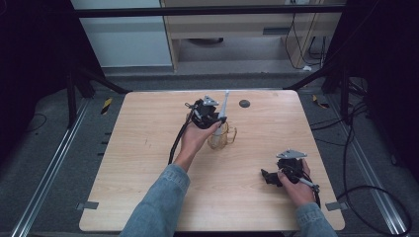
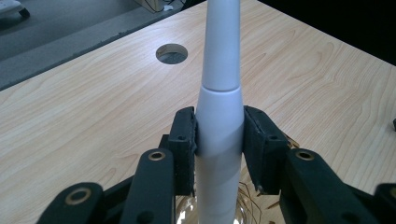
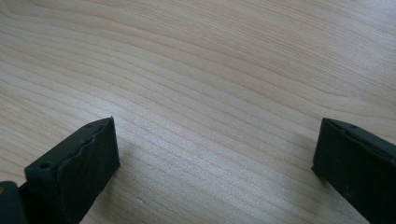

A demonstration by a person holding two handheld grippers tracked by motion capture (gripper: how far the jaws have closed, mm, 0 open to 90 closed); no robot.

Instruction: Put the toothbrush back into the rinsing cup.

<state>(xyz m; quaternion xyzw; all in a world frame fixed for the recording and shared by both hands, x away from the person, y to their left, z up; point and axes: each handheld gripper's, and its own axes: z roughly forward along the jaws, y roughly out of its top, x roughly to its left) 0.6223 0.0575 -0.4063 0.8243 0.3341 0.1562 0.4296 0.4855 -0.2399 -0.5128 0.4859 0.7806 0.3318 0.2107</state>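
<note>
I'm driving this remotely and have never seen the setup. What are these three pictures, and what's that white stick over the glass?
A person holds a two-jaw gripper in each hand at a wooden table. The high view looks down from above; each of the other two comes from a camera riding on one gripper. The left gripper is shut on a white toothbrush-like handle, upright over a clear glass cup. The right gripper is open, low over bare wood, holding nothing. A round hole sits near the table's far edge.
</note>
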